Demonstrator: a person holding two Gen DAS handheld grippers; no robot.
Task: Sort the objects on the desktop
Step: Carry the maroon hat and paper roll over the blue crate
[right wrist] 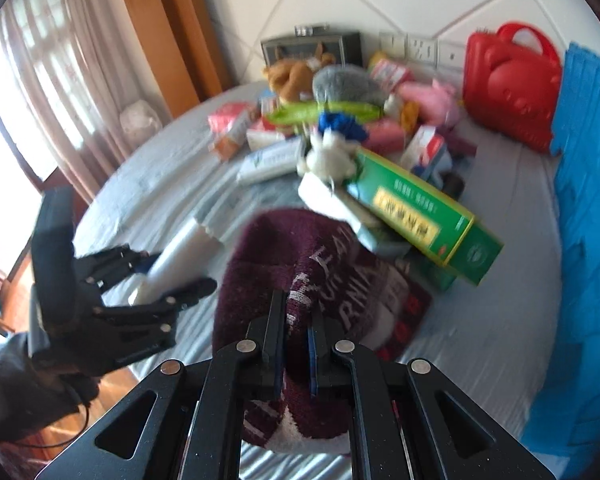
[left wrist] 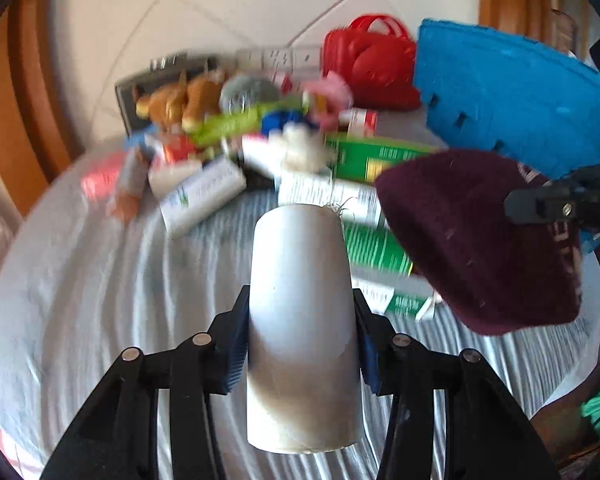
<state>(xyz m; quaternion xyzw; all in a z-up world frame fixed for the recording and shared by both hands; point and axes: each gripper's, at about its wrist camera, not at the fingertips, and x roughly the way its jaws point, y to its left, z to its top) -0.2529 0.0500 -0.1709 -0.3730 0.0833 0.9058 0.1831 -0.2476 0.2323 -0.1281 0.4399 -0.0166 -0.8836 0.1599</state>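
Note:
My left gripper [left wrist: 300, 340] is shut on a white cardboard tube [left wrist: 300, 300] and holds it above the pale striped cloth [left wrist: 100, 300]. In the right wrist view the left gripper [right wrist: 172, 276] and the tube [right wrist: 180, 248] show at the left. My right gripper [right wrist: 298, 320] is shut on a maroon knitted hat [right wrist: 300, 260] with white lettering, held above the cloth [right wrist: 480, 320]. The hat [left wrist: 480, 240] also hangs at the right in the left wrist view. A pile of boxes and plush toys [right wrist: 328, 120] lies behind.
A green box [right wrist: 420, 216] sits on the pile near the hat. A red plastic case [right wrist: 508, 84] and a blue foam mat [right wrist: 588, 200] stand at the right. A dark framed box [right wrist: 312, 46] stands against the wall. Curtains [right wrist: 60, 80] hang at the left.

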